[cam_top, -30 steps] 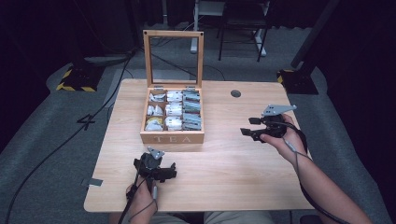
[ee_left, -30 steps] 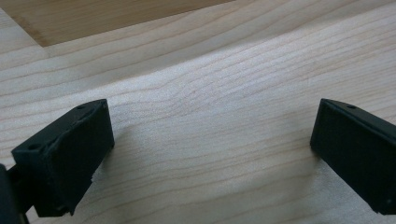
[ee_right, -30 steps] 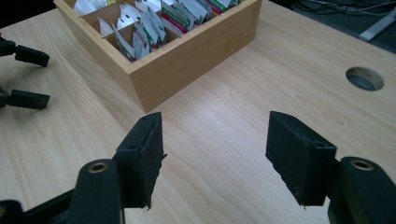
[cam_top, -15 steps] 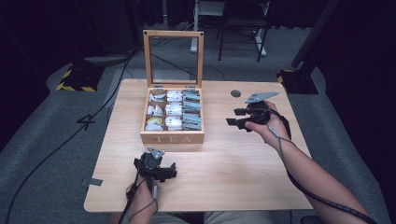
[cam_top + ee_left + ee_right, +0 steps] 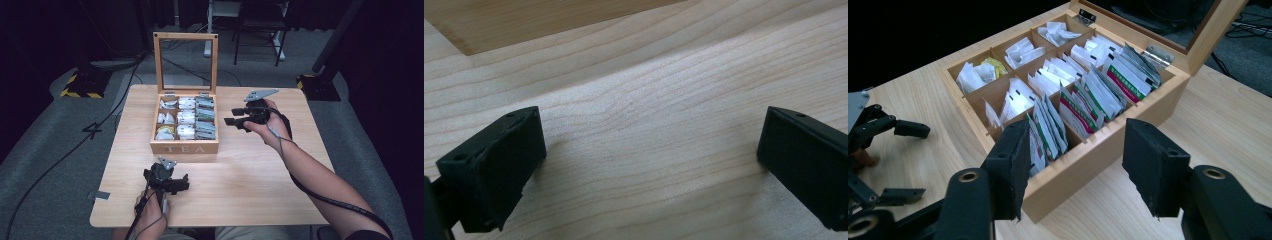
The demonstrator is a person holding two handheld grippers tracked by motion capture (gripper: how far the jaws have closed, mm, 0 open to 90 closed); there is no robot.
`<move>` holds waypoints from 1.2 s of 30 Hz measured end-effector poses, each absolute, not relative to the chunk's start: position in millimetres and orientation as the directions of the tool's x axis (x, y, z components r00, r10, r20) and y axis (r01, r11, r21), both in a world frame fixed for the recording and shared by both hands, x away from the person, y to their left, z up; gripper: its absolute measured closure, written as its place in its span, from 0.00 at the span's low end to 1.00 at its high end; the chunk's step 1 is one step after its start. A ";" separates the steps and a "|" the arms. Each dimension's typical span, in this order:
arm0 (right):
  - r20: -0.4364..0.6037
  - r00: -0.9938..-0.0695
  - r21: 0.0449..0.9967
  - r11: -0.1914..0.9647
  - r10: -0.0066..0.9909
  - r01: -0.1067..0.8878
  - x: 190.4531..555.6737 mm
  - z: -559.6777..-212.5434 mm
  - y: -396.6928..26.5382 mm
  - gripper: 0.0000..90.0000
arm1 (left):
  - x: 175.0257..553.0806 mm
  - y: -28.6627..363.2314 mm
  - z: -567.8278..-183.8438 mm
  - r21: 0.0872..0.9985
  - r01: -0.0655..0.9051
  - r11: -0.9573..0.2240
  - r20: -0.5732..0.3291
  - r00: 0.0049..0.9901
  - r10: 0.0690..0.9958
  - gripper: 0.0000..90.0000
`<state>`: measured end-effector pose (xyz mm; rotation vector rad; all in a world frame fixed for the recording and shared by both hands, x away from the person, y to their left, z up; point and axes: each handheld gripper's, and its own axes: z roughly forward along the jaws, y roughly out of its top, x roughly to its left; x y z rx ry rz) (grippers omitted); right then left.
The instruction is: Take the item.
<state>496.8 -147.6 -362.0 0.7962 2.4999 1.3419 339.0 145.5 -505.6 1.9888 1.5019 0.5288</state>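
Near the counter's [image 5: 260, 195] front edge, our left claw [image 5: 167, 181] rests wide open, holding nothing. The tea box [image 5: 185, 147] sits mid-counter, lid up. Just beside its right wall, our right claw [image 5: 235, 116] has been closing, jaws still apart and empty.

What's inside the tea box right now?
The tea box holds upright tea bags in a grid of compartments, packed fuller on one side. What lies under the bags is covered.
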 end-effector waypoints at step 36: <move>0.069 -0.907 0.728 0.601 0.415 0.330 500.2 -388.5 -33.6 0.65 | 338.4 145.8 -505.2 0.660 0.724 -0.201 -0.029 0.292 0.956 0.00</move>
